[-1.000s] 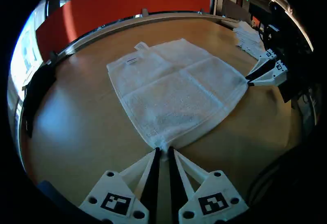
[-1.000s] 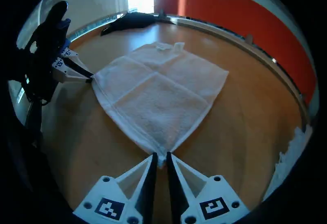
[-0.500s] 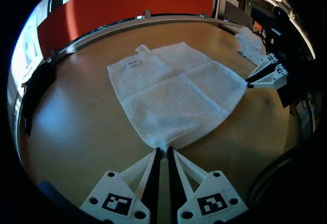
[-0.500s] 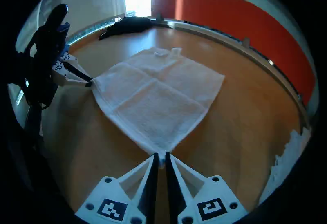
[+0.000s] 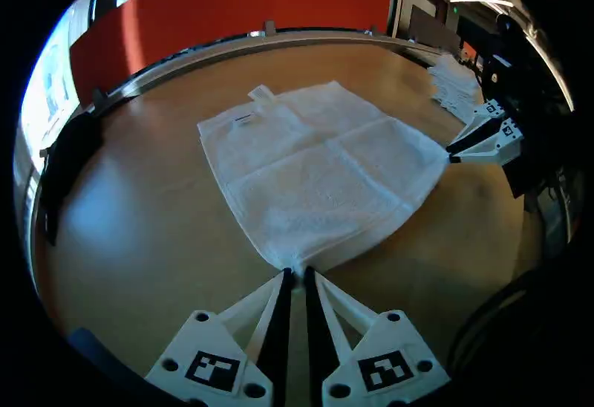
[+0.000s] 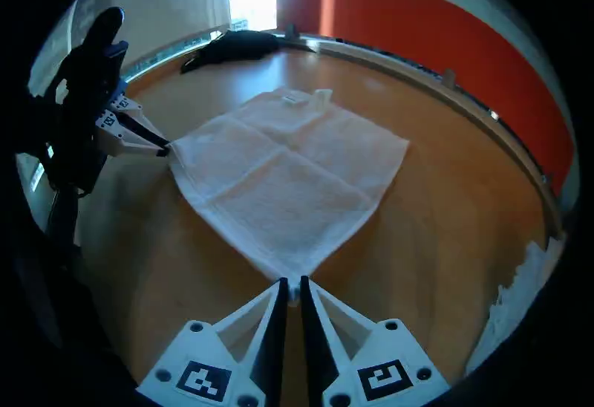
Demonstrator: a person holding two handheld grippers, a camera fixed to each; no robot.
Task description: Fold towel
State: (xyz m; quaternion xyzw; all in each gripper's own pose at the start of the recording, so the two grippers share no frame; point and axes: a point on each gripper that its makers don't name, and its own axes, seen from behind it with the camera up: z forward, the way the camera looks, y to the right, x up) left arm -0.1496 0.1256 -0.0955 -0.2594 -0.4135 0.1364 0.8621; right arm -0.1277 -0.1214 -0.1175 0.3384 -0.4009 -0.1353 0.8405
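- My left claw (image 5: 296, 273) is closed almost to touching, and both fingers pinch one corner of the white towel (image 5: 319, 162).
- My right claw (image 6: 292, 282) is closed just as narrowly, with the neighbouring corner of the same towel caught between its fingers.
- So I hold both ends of one towel edge, one corner in each claw.
- The towel lies spread open on the wooden counter (image 5: 148, 214). It looks like a single layer, with faint crease lines crossing at its middle.
- The opposite edge is free and rests flat. A small tag (image 5: 260, 93) sticks out along it.
- As I judge it, only the gripping is done. No part of the towel lies over another, so the first fold is not yet made.
- What is left is to lift the held edge, carry it over to the tagged edge, lay it down and let go. After that come any further folds.
- A stack of white cloth (image 5: 453, 80) sits well apart from the towel, near the counter's far side.
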